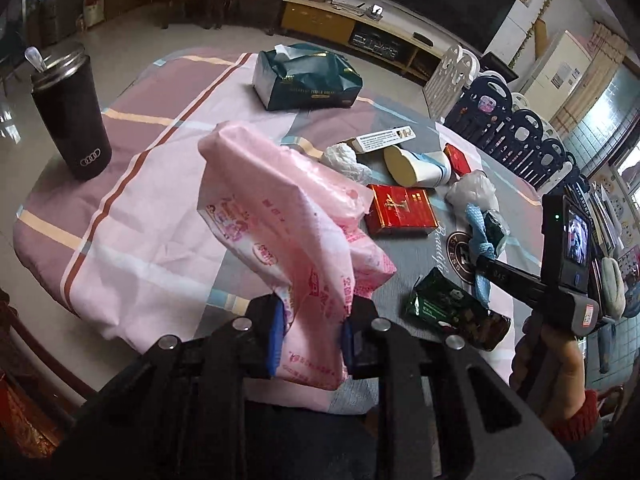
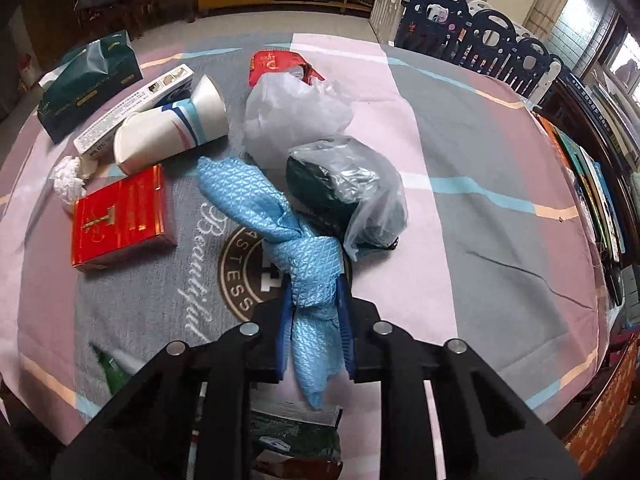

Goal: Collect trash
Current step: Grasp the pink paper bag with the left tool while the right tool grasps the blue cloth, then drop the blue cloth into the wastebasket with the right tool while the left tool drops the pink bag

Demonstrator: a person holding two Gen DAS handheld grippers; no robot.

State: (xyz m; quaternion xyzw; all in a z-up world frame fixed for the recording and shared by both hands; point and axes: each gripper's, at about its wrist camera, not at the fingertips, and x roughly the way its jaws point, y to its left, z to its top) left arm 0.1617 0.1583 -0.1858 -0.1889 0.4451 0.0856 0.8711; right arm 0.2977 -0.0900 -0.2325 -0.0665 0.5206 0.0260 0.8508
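Note:
My left gripper [image 1: 312,320] is shut on a pink printed plastic bag [image 1: 288,216], which stands up from the jaws above the table. My right gripper [image 2: 314,320] is shut on a knotted blue cloth strip [image 2: 296,236]; the same gripper [image 1: 486,260] shows at the right of the left wrist view. Loose trash lies on the table: a red box [image 2: 120,216], a tipped paper cup [image 2: 176,124], a white carton [image 2: 136,108], a crumpled white wad [image 2: 70,180], a white plastic bag [image 2: 292,112], a clear bag over something dark [image 2: 352,188], a green wrapper [image 1: 452,308].
A black tumbler [image 1: 74,116] with a straw stands at the table's left edge. A dark green tissue pack [image 1: 308,76] sits at the far side. A second red packet [image 2: 276,66] lies behind the white bag. Navy fence panels [image 2: 480,32] stand beyond the table.

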